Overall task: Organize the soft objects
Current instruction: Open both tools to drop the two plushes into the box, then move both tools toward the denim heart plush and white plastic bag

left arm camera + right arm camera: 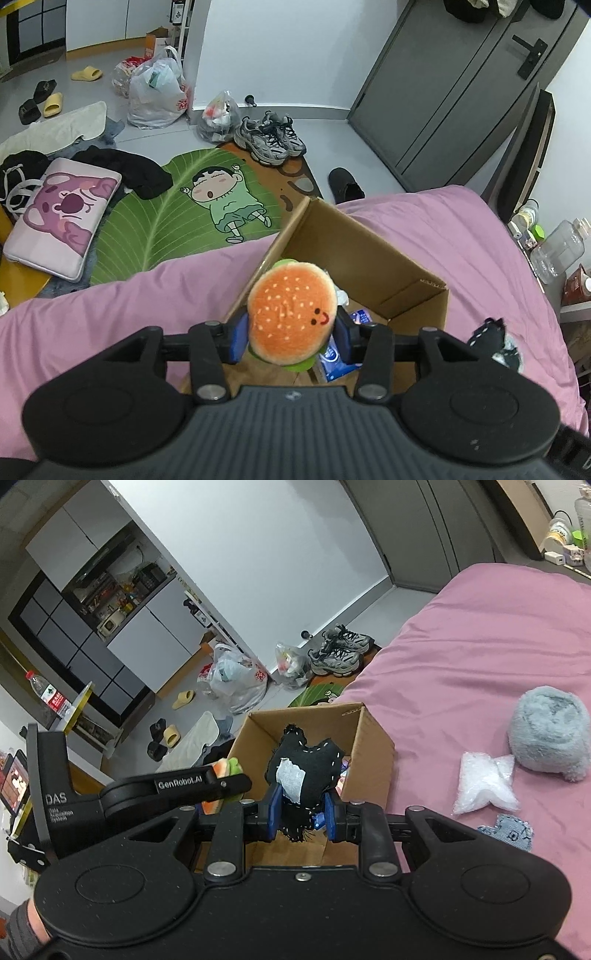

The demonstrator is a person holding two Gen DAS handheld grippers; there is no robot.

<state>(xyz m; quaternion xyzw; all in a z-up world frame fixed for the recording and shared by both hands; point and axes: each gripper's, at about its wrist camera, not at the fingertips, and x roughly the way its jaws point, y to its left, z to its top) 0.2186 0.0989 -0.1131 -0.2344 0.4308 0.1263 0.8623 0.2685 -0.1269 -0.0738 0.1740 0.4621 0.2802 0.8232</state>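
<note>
Over the cardboard box [369,258], the left tool [291,332] clenched a burger plush [291,317]; the right tool [301,812] gripped a black plush [306,764].

A green leaf-shaped rug [159,206] with a cartoon boy printed on it lies on the grey floor and serves as the landmark. A pair of grey sneakers [271,138] stands at its far edge. Beyond them, against the white wall, sits a small clear bag of rubbish [218,118], and left of it a larger white plastic bag [159,92]. A pink cushion with a bear face [62,218] lies just beside the rug's left side, with black clothes [136,171] touching the rug's edge. Farther left are yellow slippers [86,74] and black slippers [37,99]. To the rug's right stands a dark grey door [461,85].
</note>
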